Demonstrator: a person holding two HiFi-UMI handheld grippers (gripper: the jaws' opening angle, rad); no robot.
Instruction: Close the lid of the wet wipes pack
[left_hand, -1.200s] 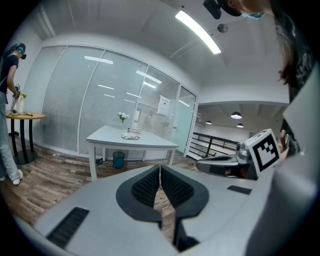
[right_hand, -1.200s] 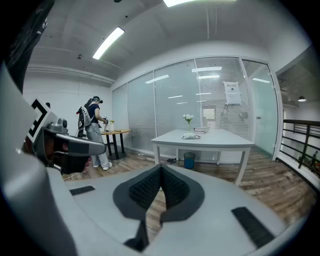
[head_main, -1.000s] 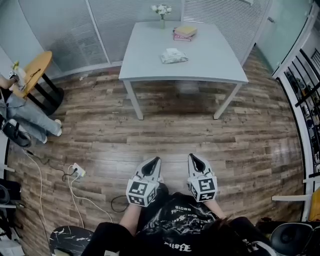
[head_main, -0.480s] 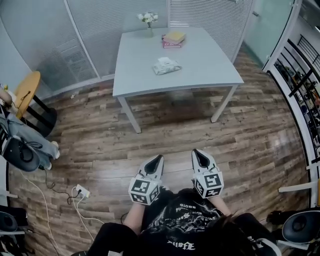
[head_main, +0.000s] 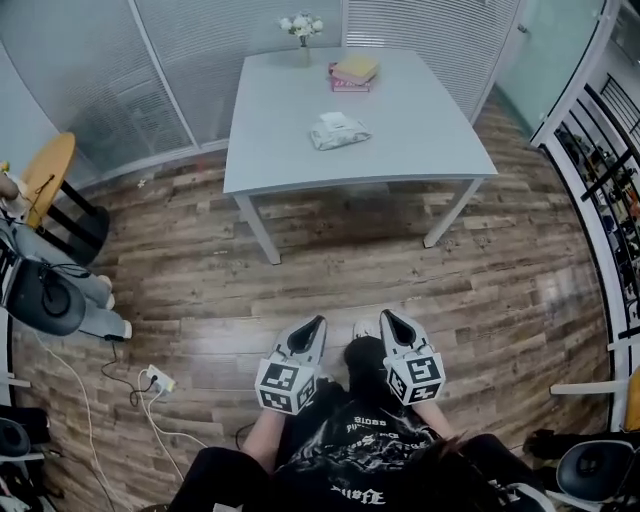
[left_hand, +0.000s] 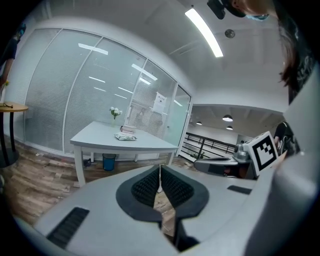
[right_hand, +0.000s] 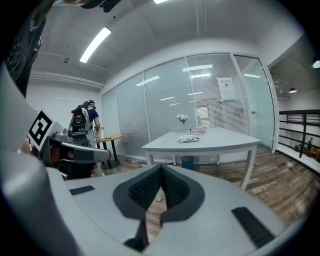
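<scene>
On the grey table (head_main: 420, 150) lies the wet wipes pack (head_main: 340, 131), well apart from the left gripper (head_main: 314, 325) and right gripper (head_main: 388, 318), both closed on nothing, so the step looks like the approach, which calls for getting within reach.

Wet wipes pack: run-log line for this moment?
wet wipes pack: on table, untouched | left gripper: shut, empty | right gripper: shut, empty

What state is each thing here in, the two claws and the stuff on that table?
left gripper: shut, empty
right gripper: shut, empty
wet wipes pack: lying on the table, untouched; lid too small to tell
books: closed, stacked
flower vase: upright
</scene>
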